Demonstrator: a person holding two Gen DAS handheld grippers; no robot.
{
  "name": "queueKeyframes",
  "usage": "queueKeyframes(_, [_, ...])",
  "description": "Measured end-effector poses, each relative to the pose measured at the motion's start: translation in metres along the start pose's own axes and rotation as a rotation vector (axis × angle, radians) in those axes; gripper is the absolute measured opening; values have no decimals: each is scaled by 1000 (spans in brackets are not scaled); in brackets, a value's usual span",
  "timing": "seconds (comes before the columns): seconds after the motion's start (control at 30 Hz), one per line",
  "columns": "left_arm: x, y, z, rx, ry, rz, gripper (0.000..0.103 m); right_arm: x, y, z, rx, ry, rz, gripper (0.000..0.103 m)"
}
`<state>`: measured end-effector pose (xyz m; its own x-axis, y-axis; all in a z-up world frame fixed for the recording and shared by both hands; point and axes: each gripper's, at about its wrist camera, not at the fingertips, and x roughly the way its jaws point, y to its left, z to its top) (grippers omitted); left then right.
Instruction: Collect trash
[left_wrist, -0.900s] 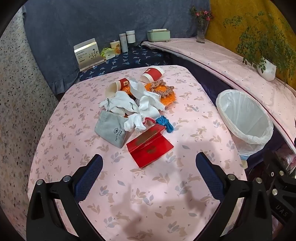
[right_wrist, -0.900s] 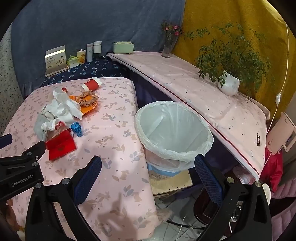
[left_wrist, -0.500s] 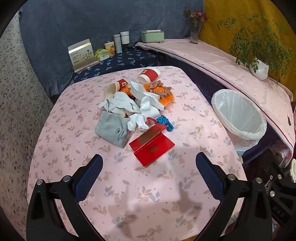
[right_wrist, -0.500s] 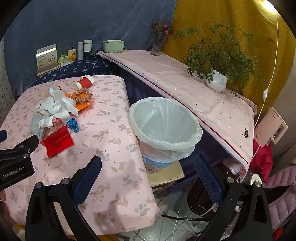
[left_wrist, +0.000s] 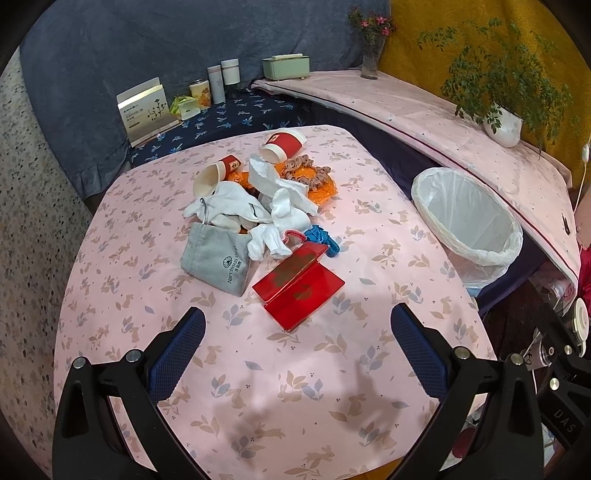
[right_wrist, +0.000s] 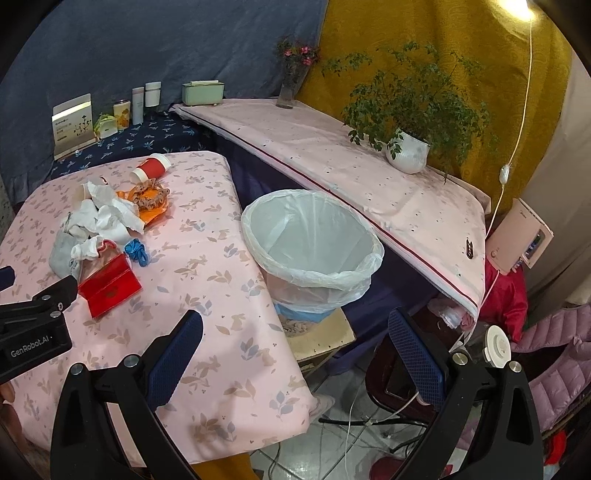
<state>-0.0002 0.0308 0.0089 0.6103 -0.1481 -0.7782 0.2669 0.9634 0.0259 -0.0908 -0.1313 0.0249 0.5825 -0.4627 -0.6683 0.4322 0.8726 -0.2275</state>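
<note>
A heap of trash lies on the pink table (left_wrist: 258, 369): a red folded card (left_wrist: 299, 288), a grey pouch (left_wrist: 216, 260), white crumpled tissues and socks (left_wrist: 258, 210), a blue scrap (left_wrist: 321, 236), an orange wrapper (left_wrist: 317, 184) and two red paper cups (left_wrist: 282, 144). A bin with a white liner (left_wrist: 465, 221) stands right of the table, also in the right wrist view (right_wrist: 310, 240). My left gripper (left_wrist: 299, 354) is open and empty, above the table's near part. My right gripper (right_wrist: 295, 354) is open and empty, above the table's right edge, near the bin.
A dark blue shelf at the back holds a card box (left_wrist: 146, 109), tins and bottles (left_wrist: 221, 83). A long pink ledge (right_wrist: 332, 155) carries a green box, a flower vase and a potted plant (right_wrist: 406, 147). Cables and a chair lie on the floor right of the table.
Both grippers have drawn back and risen a little; the table and bin look smaller and farther. Nothing on the table has moved.
</note>
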Motion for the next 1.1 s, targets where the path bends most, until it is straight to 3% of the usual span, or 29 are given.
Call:
queueKeyframes(0.3, [0, -10, 0, 11, 0, 4, 96, 1, -3, 1, 9, -7, 17, 96])
queueKeyframes(0.7, [-1, -3, -4, -82, -2, 56, 96, 8, 5, 8, -67, -22, 83, 96])
queueKeyframes(1.1, [-6, 0, -7, -97, -11, 81, 96, 8, 7, 5, -79, -25, 108, 96])
